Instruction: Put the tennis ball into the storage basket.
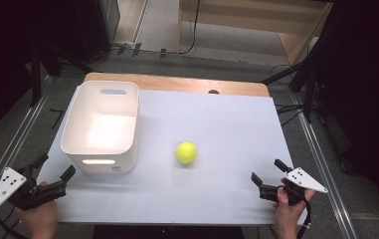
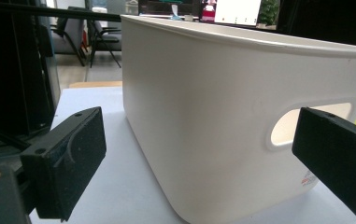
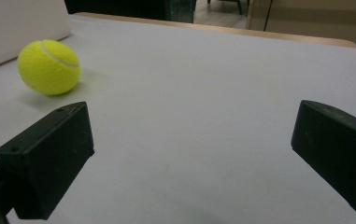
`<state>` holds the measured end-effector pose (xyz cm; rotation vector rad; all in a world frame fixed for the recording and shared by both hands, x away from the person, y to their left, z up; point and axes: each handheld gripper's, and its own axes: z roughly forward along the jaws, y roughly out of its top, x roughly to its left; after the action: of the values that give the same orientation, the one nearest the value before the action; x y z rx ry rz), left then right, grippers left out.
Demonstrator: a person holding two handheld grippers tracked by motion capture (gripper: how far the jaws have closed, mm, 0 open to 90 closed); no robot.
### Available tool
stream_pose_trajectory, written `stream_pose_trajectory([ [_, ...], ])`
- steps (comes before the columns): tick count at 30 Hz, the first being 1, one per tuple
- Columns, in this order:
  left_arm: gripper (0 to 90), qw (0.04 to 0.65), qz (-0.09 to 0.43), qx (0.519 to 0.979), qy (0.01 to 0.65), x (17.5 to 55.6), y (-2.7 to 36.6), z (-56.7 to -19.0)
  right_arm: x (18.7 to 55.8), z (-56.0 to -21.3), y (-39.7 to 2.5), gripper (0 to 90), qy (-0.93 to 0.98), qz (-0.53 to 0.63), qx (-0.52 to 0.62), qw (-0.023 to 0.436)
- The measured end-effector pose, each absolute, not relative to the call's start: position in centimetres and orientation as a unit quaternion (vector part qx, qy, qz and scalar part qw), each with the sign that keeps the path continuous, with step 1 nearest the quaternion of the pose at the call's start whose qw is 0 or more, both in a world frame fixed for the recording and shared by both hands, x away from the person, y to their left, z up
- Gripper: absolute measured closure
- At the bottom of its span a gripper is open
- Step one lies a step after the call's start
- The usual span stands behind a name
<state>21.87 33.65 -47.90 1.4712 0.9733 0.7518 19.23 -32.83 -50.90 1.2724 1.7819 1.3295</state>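
Tennis ball [image 1: 186,152] rests on the desk [image 1: 227,129] just right of the white bin [image 1: 102,127] — left gripper [image 1: 55,174] near the bin's front corner, right gripper [image 1: 267,172] well right of it, both jaws apart, empty.

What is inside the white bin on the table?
In the high view the white bin looks empty: its lit floor and far walls are bare. The near wall hides a strip of floor just behind it. The tennis ball lies outside.
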Motion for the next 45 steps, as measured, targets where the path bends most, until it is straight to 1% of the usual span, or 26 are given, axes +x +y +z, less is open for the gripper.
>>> stream_pose_trajectory([
  [9, 2.8, 0.571, 0.321, 0.632, 0.414, 21.9, 33.6, -48.0, 19.3, -50.4, -32.4, 0.0, 0.673, 0.495, 0.468, 0.288],
  [14, 2.8, 0.572, 0.321, 0.631, 0.416, 21.9, 33.6, -48.0, 19.4, -49.5, -31.9, 0.0, 0.682, 0.499, 0.454, 0.283],
  [17, 2.8, 0.566, 0.323, 0.635, 0.415, 22.0, 33.5, -48.0, 19.7, -48.9, -31.2, 0.0, 0.696, 0.491, 0.445, 0.275],
  [24, 2.8, 0.565, 0.322, 0.638, 0.412, 22.0, 33.4, -48.0, 20.8, -48.1, -29.7, 0.0, 0.731, 0.482, 0.42, 0.24],
  [29, 2.8, 0.566, 0.322, 0.636, 0.414, 22.0, 33.4, -48.0, 21.7, -47.6, -28.6, 0.0, 0.74, 0.483, 0.409, 0.228],
  [45, 2.8, 0.565, 0.322, 0.639, 0.412, 22.1, 33.2, -48.1, 23.5, -45.9, -27.2, 0.0, 0.755, 0.48, 0.395, 0.21],
])
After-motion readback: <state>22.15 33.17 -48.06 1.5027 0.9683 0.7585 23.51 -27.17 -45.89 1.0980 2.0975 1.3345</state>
